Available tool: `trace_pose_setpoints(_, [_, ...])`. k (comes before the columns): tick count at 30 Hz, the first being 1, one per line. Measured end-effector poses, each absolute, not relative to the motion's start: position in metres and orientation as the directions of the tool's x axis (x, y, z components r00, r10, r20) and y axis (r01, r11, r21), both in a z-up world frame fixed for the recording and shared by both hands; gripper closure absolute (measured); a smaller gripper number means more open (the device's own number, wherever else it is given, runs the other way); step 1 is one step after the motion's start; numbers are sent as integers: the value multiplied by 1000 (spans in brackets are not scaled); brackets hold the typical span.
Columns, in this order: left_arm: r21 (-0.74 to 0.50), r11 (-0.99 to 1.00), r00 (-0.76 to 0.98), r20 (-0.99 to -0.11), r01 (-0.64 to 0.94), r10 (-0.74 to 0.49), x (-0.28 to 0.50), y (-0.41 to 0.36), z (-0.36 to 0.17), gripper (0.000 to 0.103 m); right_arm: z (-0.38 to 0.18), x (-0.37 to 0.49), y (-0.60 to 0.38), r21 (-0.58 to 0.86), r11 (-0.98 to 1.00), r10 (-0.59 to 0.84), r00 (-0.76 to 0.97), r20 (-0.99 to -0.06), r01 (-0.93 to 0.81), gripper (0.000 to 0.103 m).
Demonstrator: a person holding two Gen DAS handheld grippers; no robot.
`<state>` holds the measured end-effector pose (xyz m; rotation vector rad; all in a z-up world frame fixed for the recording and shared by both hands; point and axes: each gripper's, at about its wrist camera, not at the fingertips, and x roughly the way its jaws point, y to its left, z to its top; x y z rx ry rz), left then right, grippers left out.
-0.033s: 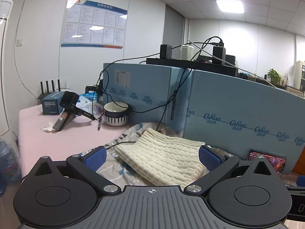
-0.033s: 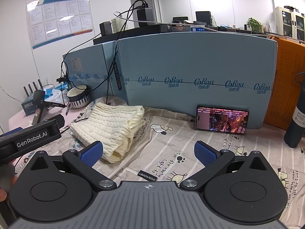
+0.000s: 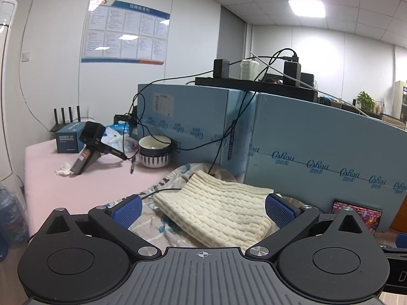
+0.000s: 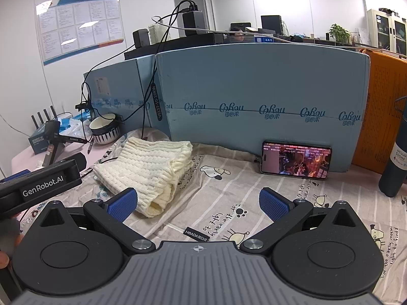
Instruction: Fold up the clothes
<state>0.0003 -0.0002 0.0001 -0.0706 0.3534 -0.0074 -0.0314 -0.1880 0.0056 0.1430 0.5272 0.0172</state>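
Ribbed cream knit sweater (image 3: 216,213) lies folded in a thick rectangle on printed cotton sheet (image 4: 229,190); my left gripper (image 3: 203,209) and right gripper (image 4: 198,202) spread wide, grasping nothing.

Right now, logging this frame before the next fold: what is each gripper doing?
Left gripper: open, holding nothing, the cream knit sweater lying beyond its fingers.
Right gripper: open, holding nothing.
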Motion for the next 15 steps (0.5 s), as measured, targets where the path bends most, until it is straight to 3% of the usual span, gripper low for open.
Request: trace_pose_setpoints(15, [-70,997,938,-346,-14,-12,1,2,-2,0,4,-32,-188,148,989,54,867,-496,23,0])
